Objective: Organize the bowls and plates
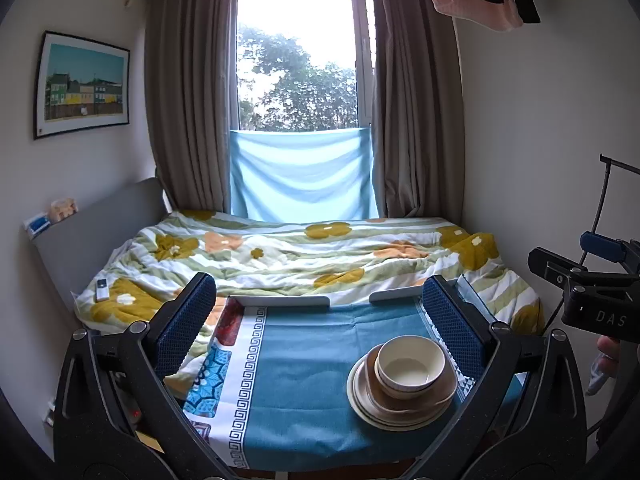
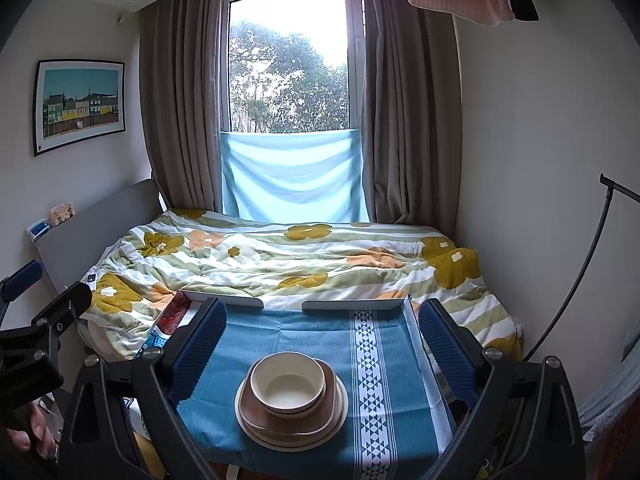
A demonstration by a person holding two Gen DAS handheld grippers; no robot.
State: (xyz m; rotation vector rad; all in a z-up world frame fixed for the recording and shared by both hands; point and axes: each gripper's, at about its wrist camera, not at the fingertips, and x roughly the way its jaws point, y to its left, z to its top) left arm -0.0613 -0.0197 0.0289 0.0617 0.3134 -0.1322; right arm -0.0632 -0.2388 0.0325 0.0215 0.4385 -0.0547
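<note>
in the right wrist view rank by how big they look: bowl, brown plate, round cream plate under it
1. cream plate
2. brown plate
3. bowl
They are stacked together, so nearness barely skews this.

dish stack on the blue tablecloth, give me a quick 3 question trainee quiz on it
1. True or false: the cream bowl sits on top of the brown square plate.
2. Multiple choice: what is the right gripper doing? A) clamped on the bowl B) open, holding nothing C) gripping the tablecloth
3. Fill in: the lowest dish visible in the stack is a cream round ____.

Key
1. True
2. B; the left gripper is open and empty as well
3. plate
</note>
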